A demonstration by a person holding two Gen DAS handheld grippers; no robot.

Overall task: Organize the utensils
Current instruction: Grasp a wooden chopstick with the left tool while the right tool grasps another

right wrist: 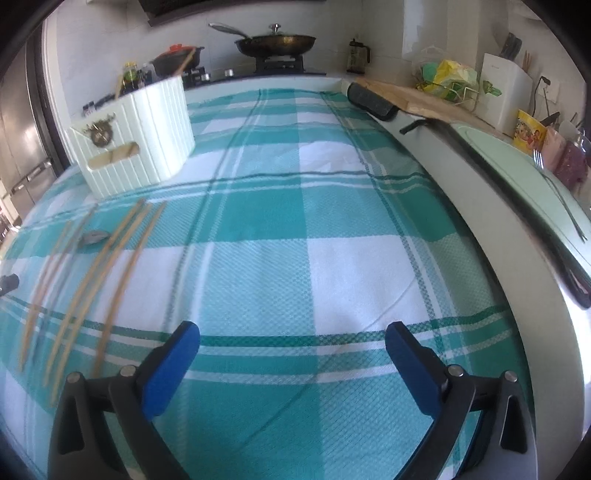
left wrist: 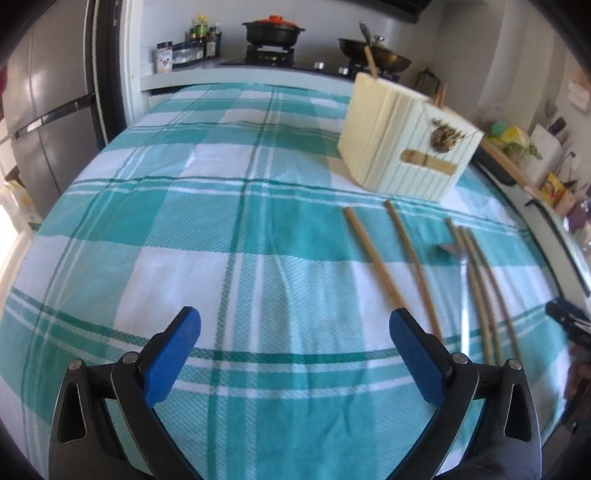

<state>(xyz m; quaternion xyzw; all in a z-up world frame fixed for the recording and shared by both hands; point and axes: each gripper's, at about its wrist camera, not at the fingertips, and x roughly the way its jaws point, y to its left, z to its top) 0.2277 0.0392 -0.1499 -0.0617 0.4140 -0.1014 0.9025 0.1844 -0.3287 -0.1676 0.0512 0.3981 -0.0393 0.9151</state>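
Several wooden chopsticks (left wrist: pixel 408 258) and a metal spoon (left wrist: pixel 463 295) lie on the teal checked cloth (left wrist: pixel 221 221), in front of a cream ribbed utensil box (left wrist: pixel 402 144) that holds a few chopsticks upright. My left gripper (left wrist: pixel 295 332) is open and empty, hovering over the cloth left of the chopsticks. In the right wrist view the chopsticks (right wrist: pixel 110 273), spoon (right wrist: pixel 92 236) and box (right wrist: pixel 136 140) are at the left. My right gripper (right wrist: pixel 291 343) is open and empty over bare cloth to their right.
A stove with a black pot (left wrist: pixel 273 29) and a wok (right wrist: pixel 275 42) stands behind the table. A fridge (left wrist: pixel 48 110) is at the left. A counter with a cutting board (right wrist: pixel 406 98), bags and jars runs along the right edge.
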